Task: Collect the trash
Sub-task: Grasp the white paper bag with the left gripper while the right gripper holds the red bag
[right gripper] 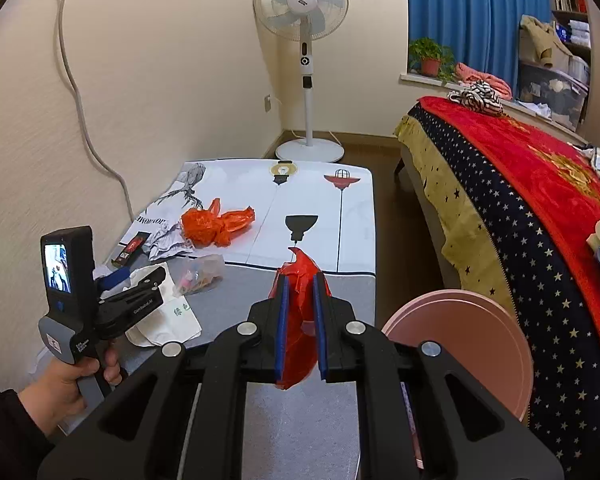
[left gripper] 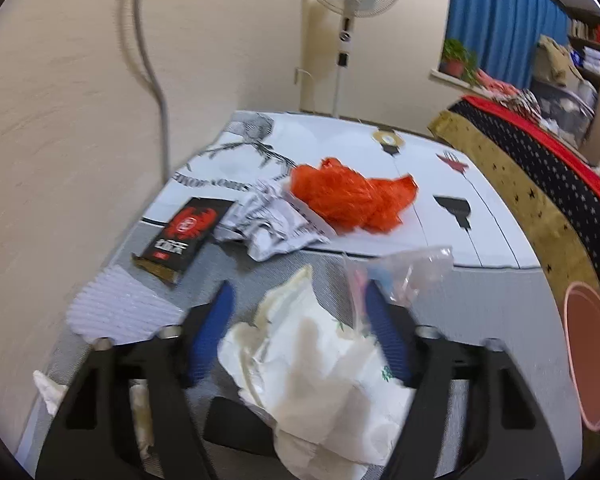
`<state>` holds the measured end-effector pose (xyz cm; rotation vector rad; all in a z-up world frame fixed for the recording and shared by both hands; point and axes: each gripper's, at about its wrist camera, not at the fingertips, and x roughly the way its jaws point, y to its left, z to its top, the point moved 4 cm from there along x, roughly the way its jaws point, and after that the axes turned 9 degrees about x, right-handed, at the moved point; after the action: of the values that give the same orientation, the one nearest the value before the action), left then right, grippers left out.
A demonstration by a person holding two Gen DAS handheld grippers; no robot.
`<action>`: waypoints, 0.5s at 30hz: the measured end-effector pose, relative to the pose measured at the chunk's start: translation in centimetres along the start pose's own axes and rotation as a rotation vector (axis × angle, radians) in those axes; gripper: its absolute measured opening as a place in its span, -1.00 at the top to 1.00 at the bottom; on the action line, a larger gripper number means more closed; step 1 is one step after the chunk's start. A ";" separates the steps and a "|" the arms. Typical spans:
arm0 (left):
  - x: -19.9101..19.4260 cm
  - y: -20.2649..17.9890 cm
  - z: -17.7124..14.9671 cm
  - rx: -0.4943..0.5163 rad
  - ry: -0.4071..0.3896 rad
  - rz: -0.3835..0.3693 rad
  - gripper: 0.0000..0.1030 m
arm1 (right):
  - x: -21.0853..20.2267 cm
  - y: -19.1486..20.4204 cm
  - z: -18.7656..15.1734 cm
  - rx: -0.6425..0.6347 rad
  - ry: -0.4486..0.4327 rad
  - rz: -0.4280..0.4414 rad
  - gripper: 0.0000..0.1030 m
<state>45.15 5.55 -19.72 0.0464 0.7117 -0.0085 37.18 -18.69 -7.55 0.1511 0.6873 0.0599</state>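
A crumpled white paper bag (left gripper: pixel 320 364) lies on the grey end of the low table (right gripper: pixel 320 420). My left gripper (left gripper: pixel 298 292) straddles it, and its blue pads (left gripper: pixel 210 332) touch the paper on both sides. From the right wrist view the left gripper (right gripper: pixel 140 280) sits at the left over the same bag (right gripper: pixel 172 316), held by a person's hand (right gripper: pixel 68 384). My right gripper (right gripper: pixel 300 280) is shut on a red plastic wrapper (right gripper: pixel 300 312), held above the table. A pink bin (right gripper: pixel 460 344) stands just to its right.
Further along the table lie an orange plastic bag (left gripper: pixel 352 200), crumpled printed paper (left gripper: pixel 268 224), a black box with a red crab (left gripper: pixel 184 236), a clear plastic bag (left gripper: pixel 412 272) and a ribbed white sheet (left gripper: pixel 120 312). A bed (right gripper: pixel 520 220) lies right, a standing fan (right gripper: pixel 306 80) behind.
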 end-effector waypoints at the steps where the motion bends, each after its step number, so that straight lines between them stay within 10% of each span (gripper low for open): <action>1: 0.3 -0.2 -0.1 0.009 0.011 -0.003 0.09 | 0.0 0.0 -0.1 -0.002 0.001 -0.003 0.76; 6: 0.3 -0.7 -0.4 0.051 0.005 -0.026 0.92 | 0.1 -0.3 -0.2 -0.001 0.001 -0.013 0.76; 15: -1.1 -0.5 0.3 0.043 -0.051 -0.029 0.97 | -0.3 -0.4 -0.6 -0.022 -0.008 -0.017 0.76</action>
<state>44.53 5.00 -18.77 0.0769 0.6611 -0.0521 36.57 -19.03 -7.84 0.1247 0.6794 0.0508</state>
